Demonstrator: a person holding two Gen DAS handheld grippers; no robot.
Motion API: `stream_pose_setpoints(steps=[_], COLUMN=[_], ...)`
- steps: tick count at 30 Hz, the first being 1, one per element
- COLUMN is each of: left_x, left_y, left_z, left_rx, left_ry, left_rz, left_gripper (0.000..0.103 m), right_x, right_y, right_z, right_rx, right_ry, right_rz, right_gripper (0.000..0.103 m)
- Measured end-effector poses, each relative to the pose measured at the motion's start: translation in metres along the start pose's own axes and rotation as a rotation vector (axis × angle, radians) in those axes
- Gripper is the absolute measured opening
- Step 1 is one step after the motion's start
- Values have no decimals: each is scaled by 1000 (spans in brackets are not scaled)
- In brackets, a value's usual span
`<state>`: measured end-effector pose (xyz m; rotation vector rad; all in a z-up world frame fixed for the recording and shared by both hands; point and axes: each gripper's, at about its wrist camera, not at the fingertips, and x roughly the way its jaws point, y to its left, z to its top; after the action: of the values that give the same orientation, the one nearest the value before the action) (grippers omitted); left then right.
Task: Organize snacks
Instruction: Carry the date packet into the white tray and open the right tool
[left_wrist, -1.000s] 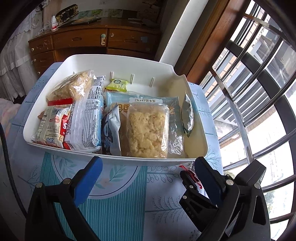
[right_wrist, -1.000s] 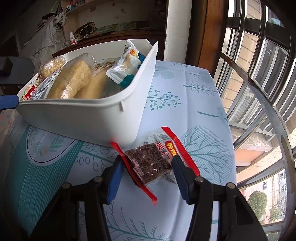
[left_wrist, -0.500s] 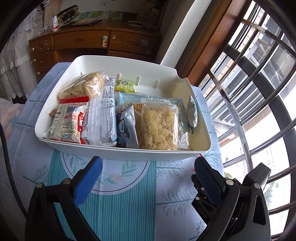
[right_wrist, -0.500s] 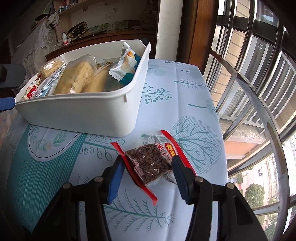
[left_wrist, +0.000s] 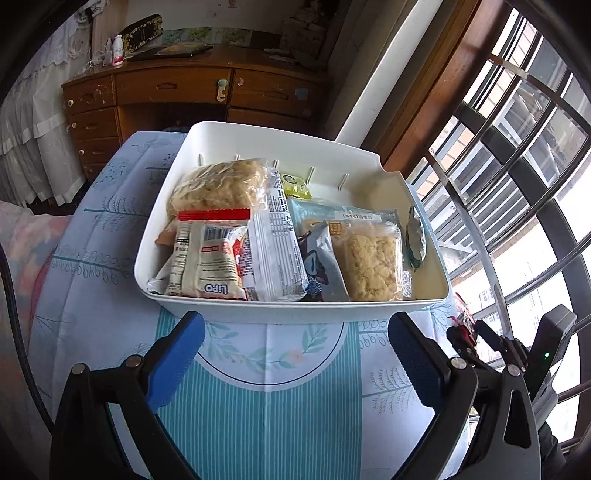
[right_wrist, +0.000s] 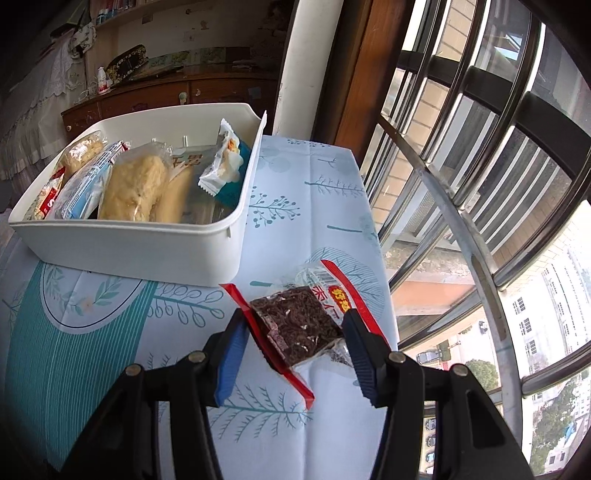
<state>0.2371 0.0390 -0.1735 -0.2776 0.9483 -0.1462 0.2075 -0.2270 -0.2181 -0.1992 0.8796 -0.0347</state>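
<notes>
Bin's bottom (left_wrist: 428, 284) mostly buried under packets, dark snack pack (left_wrist: 463, 317) at three o'clock half hidden behind left claw (left_wrist: 295, 354), table (right_wrist: 110, 350) cropped at six o'clock, label print (right_wrist: 341, 295) too small to read.

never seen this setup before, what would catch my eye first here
First, the white plastic bin at the middle of the leaf-print tablecloth, packed with wrapped snacks. Next, the clear red-edged packet of dark snack, clamped between the right gripper's blue pads just outside the bin's near corner. The left gripper hangs open and empty before the bin.
</notes>
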Motion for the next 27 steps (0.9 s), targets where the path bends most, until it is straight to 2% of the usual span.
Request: stream_pose_setpoints(steps=[10, 17, 27], left_x=[-8, 0, 12], left_y=[46, 83, 135], left_z=[13, 27, 45], left_rx=[-6, -5, -28], left_ry=[8, 29, 47], left_rz=[-41, -46, -32], left_gripper=[99, 99, 99], right_x=[-18, -12, 9], right_y=[16, 45, 99], right_z=[50, 94, 136], right_rx=[6, 9, -34], right_ry=[-107, -168, -197], right_rz=[-102, -112, -98], right_gripper=[53, 53, 53])
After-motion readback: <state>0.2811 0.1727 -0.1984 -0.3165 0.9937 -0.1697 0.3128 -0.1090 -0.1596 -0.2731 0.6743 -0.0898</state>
